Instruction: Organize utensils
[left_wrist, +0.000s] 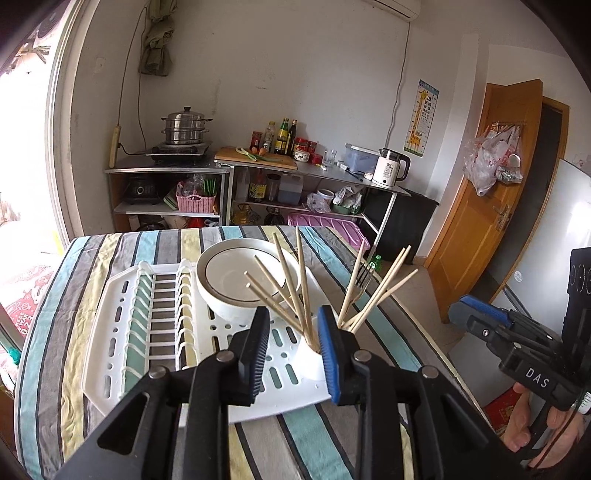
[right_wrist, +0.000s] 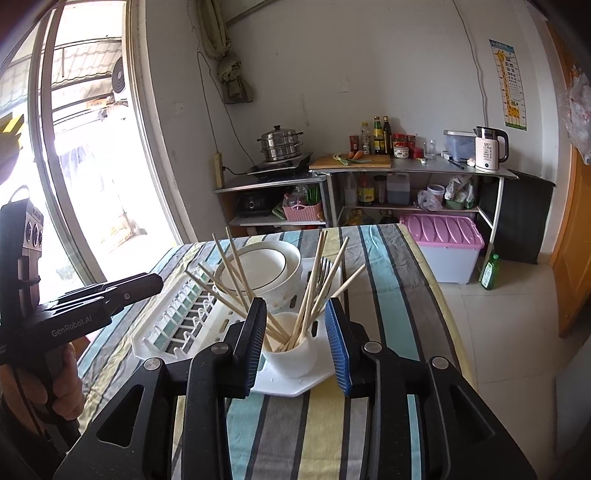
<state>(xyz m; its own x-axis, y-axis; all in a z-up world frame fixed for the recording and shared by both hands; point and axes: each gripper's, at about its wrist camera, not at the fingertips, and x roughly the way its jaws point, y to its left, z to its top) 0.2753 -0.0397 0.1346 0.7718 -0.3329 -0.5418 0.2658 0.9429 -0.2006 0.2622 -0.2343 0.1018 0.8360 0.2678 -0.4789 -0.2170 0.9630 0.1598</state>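
Note:
A white cup (right_wrist: 291, 354) holds several wooden chopsticks (right_wrist: 236, 273) and a metal fork (right_wrist: 325, 269), fanned outward. It stands on the near corner of a white dish rack (right_wrist: 155, 332), in front of stacked white bowls (right_wrist: 266, 269). My right gripper (right_wrist: 295, 303) is open; the cup shows through the gap and the pads do not touch it. My left gripper (left_wrist: 294, 314) is open too, with nothing held. From its view the cup (left_wrist: 308, 363) and chopsticks (left_wrist: 284, 280) are just ahead, the fork (left_wrist: 364, 277) to the right, and the right gripper (left_wrist: 460, 312) further right.
The rack lies on a striped tablecloth (right_wrist: 391, 295); the table's right edge drops to a tiled floor. Behind are metal shelves with a steamer pot (right_wrist: 280, 147), bottles and a kettle (right_wrist: 489, 155). A pink-lidded box (right_wrist: 443, 236) and a green bottle (right_wrist: 489, 273) sit on the floor.

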